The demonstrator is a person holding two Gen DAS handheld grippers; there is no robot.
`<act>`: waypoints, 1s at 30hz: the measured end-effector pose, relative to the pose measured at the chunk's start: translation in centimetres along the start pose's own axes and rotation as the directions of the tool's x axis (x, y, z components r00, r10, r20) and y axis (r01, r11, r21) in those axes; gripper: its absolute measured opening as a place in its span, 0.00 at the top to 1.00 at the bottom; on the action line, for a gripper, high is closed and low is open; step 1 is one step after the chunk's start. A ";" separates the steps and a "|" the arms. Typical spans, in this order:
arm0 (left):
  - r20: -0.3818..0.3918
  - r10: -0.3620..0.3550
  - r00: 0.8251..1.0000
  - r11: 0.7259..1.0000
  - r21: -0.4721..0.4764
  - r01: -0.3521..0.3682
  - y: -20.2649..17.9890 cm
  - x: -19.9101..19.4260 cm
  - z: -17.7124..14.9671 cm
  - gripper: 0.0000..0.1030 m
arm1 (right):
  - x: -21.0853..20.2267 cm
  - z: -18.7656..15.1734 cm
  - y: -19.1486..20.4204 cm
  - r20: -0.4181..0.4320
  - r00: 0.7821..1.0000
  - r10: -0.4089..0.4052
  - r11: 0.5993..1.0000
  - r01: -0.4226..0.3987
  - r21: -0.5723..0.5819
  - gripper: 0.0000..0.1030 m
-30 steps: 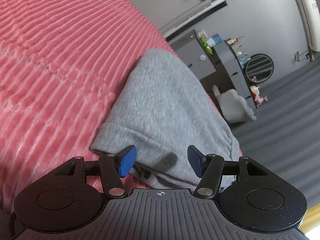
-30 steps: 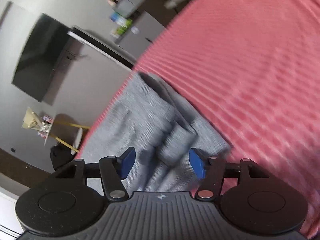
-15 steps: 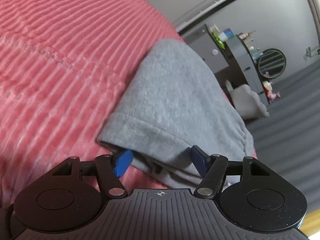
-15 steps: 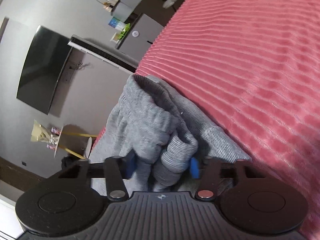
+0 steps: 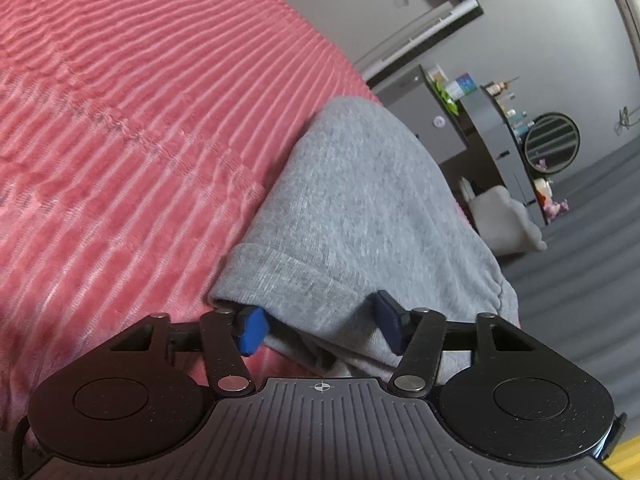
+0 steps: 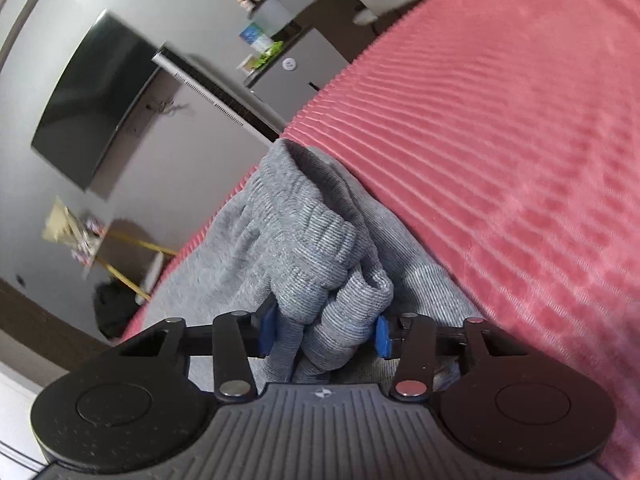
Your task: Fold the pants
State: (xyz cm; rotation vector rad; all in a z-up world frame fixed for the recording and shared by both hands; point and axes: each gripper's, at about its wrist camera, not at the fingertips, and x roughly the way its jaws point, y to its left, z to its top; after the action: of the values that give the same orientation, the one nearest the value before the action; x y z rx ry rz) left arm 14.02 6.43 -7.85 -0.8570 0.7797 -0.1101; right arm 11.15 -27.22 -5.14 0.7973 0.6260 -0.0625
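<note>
1. The right gripper [image 6: 324, 334] is now seen clamped on a bunched, ribbed fold of the grey pants [image 6: 304, 248]; a second ago its blue pads were spread wide with blurred cloth loose between them, and half a second ago they were just closing on it.
2. The left gripper [image 5: 320, 326] is now pushed in at the hem: its jaws are held apart, one blue pad [image 5: 251, 330] tucked under the hem's edge, the other [image 5: 387, 326] lying against the cloth, with nothing pinched. A second ago both pads were shown clear, short of the hem.
3. The pants [image 5: 360, 200] are found on the pink ribbed blanket [image 5: 120, 120], at the bed's edge nearest the room.
4. From the left wrist view, a smooth, flat grey panel and a stitched hem are shown, plus a round mirror [image 5: 552, 142] and a white plush shape [image 5: 508, 220] on the floor beyond.
5. From the right wrist view, the crumpled side is given instead: a gathered elastic band raised into a peak, a wall-mounted TV [image 6: 96, 96], and a grey cabinet [image 6: 296, 76].
6. The long axis of the garment is seen running away from both cameras toward the far edge of the blanket [image 6: 500, 140], the hemmed end held nearest the left gripper and the folded-over end lying farthest.
</note>
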 end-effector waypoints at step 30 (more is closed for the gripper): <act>0.084 0.092 0.992 0.995 0.027 -0.094 -0.3 -3.4 -0.3 0.72 | -3.3 -0.5 -0.2 -0.048 0.997 -0.065 0.992 0.060 -0.109 0.59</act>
State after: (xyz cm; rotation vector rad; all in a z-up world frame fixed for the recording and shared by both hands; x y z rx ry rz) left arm 11.38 7.34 -5.83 -0.7896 0.7368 -0.0041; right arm 8.18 -27.60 -3.73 0.6768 0.6976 -0.0648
